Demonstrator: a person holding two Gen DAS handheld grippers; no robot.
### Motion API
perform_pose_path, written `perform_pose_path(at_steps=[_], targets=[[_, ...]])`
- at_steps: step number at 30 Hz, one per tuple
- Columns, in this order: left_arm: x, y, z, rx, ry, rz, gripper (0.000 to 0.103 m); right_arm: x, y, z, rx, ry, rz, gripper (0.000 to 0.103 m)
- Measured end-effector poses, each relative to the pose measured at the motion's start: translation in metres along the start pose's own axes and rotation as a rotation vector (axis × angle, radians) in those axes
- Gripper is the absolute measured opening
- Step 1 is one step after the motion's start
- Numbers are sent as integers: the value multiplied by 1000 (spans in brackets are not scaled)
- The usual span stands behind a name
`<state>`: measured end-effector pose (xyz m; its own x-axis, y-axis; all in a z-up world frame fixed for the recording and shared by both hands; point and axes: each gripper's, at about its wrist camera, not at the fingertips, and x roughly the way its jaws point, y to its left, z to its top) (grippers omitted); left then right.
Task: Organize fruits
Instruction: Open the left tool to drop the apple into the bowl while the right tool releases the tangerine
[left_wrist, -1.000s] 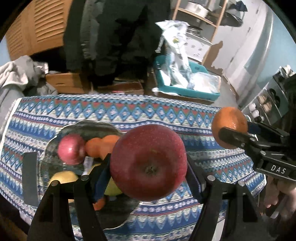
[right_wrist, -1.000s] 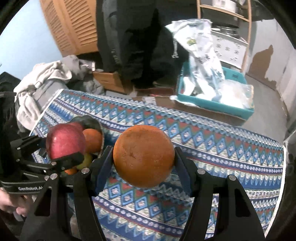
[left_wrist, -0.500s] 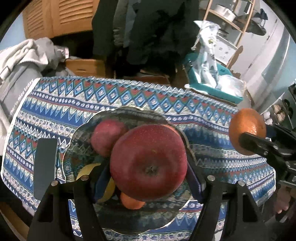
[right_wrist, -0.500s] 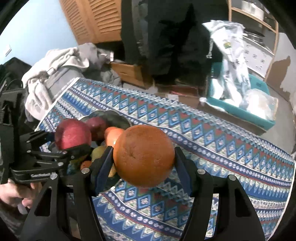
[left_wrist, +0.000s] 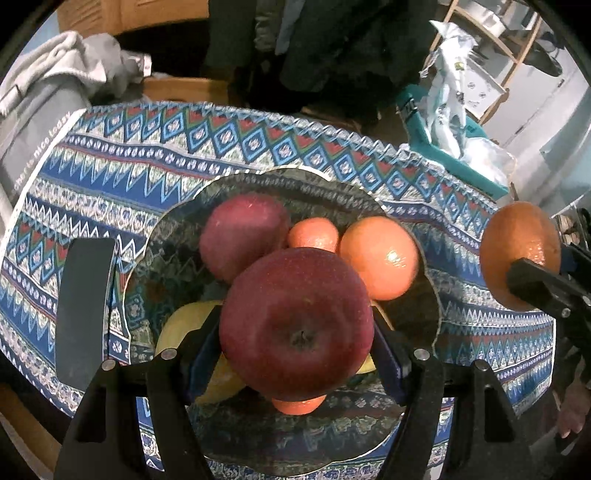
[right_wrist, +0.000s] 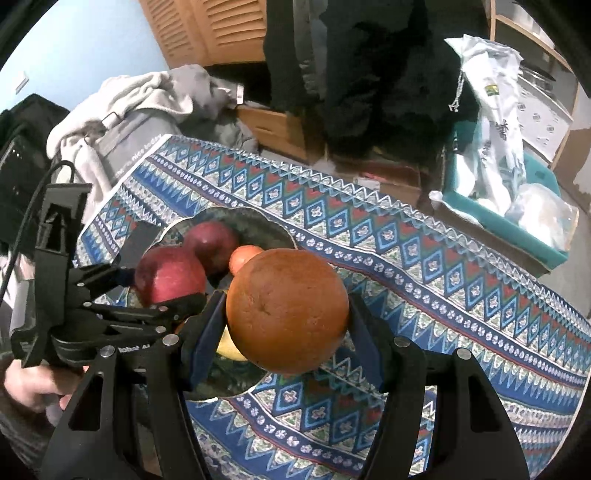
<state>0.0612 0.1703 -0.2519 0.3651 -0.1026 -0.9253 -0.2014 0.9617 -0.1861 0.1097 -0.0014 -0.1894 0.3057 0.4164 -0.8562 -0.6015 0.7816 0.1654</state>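
My left gripper (left_wrist: 295, 343) is shut on a big red apple (left_wrist: 295, 325) and holds it over the dark patterned fruit plate (left_wrist: 332, 184). On the plate lie another red apple (left_wrist: 240, 232), a small orange (left_wrist: 314, 232), a larger orange (left_wrist: 380, 254), a yellow fruit (left_wrist: 184, 328) and an orange piece partly hidden under my apple. My right gripper (right_wrist: 288, 317) is shut on an orange (right_wrist: 288, 310), just right of the plate. That orange also shows in the left wrist view (left_wrist: 517, 251). The held apple shows in the right wrist view (right_wrist: 168, 275).
The table wears a blue patterned cloth (left_wrist: 147, 155). A flat black object (left_wrist: 83, 306) lies left of the plate. Beyond the far edge are grey clothes (right_wrist: 140, 96), a teal bin with bags (right_wrist: 517, 184) and wooden drawers (right_wrist: 273, 125).
My left gripper has carried the apple from right of the plate to over its middle. My right gripper with the orange has moved closer to the plate.
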Motion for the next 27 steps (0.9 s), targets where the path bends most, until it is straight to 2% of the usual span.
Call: perform_pose_path(at_steps=[6, 10, 18, 27], targets=[[1, 4, -2, -9, 9, 11, 75, 7, 6, 1, -11, 13, 6, 65], [-15, 9, 0, -19, -22, -9, 75, 11, 9, 2, -11, 19, 14, 65], [-39, 16, -6, -48, -29, -30, 75, 19, 18, 0, -19, 40, 26, 65], [-50, 31, -23, -58, -46, 16, 75, 36, 36, -9, -56, 88, 35, 65]])
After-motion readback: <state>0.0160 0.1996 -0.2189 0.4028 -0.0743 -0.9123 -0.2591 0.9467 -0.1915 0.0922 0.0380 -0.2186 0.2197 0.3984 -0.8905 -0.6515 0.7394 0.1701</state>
